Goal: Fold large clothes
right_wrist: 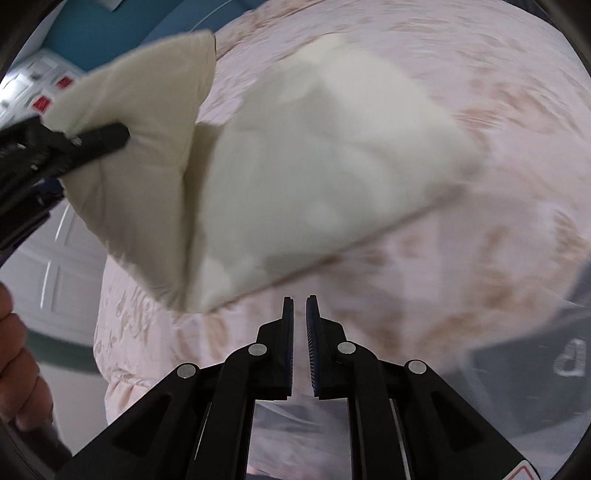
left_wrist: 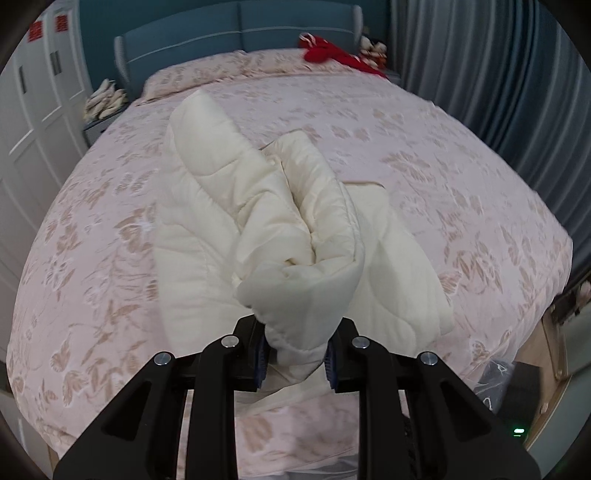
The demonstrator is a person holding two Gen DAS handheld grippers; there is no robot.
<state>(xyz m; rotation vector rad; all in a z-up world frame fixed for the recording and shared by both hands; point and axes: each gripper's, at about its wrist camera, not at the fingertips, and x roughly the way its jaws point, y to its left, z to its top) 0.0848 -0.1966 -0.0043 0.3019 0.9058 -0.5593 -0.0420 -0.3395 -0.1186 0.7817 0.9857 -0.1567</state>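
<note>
A cream quilted padded jacket [left_wrist: 258, 206] lies on the pink floral bed [left_wrist: 443, 177], bunched and partly folded. My left gripper [left_wrist: 295, 354] is shut on a thick bunched edge of it and lifts that end off the bed. In the right wrist view the jacket [right_wrist: 325, 155] is blurred, and its raised flap [right_wrist: 147, 155] hangs from the left gripper [right_wrist: 74, 144] at the upper left. My right gripper [right_wrist: 300, 325] holds nothing, its jaws almost together, near the bed's edge below the jacket.
A red garment [left_wrist: 332, 51] lies near the blue headboard [left_wrist: 236, 33]. White wardrobe doors [left_wrist: 37, 110] stand to the left, grey curtains [left_wrist: 498, 74] to the right. A dark bag [right_wrist: 535, 373] sits beside the bed. A hand [right_wrist: 18, 365] shows at the left.
</note>
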